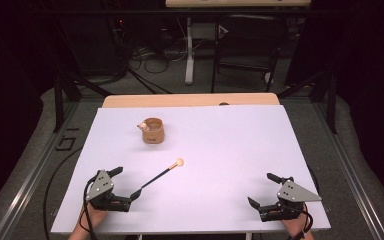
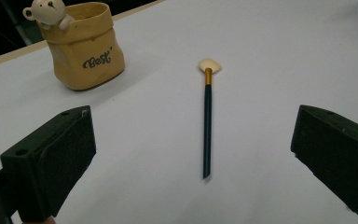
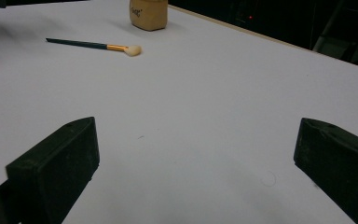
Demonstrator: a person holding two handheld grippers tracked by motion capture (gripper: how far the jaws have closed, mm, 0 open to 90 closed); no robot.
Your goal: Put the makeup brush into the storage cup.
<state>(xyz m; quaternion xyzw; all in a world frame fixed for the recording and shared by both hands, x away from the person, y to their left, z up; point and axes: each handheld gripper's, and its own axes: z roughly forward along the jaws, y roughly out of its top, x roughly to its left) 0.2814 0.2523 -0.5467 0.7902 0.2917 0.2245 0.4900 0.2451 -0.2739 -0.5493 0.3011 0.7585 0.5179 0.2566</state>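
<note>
The jaws of the left gripper [image 1: 122, 186] stand spread wide with nothing between the pads, low over the desk [image 1: 220, 150] near its front left corner, and the jaws of the right gripper [image 1: 266, 191] are spread just as wide and bare near the front right corner. The brush [image 1: 161, 175] lies flat on the white desk top just ahead of the left gripper, its dark handle tip close to the inner jaw and its pale bristle head pointing away toward the middle of the desk. In the left gripper view the brush [image 2: 207, 121] runs straight up the gap between the two black jaws, nearer the right one, touching neither. In the right gripper view it [image 3: 93, 45] lies well off to the upper left. A tan pouch-shaped holder [image 1: 153, 130] with a small bear figure [image 1: 142, 126] on its rim stands upright farther back, left of centre, apart from the brush.
</note>
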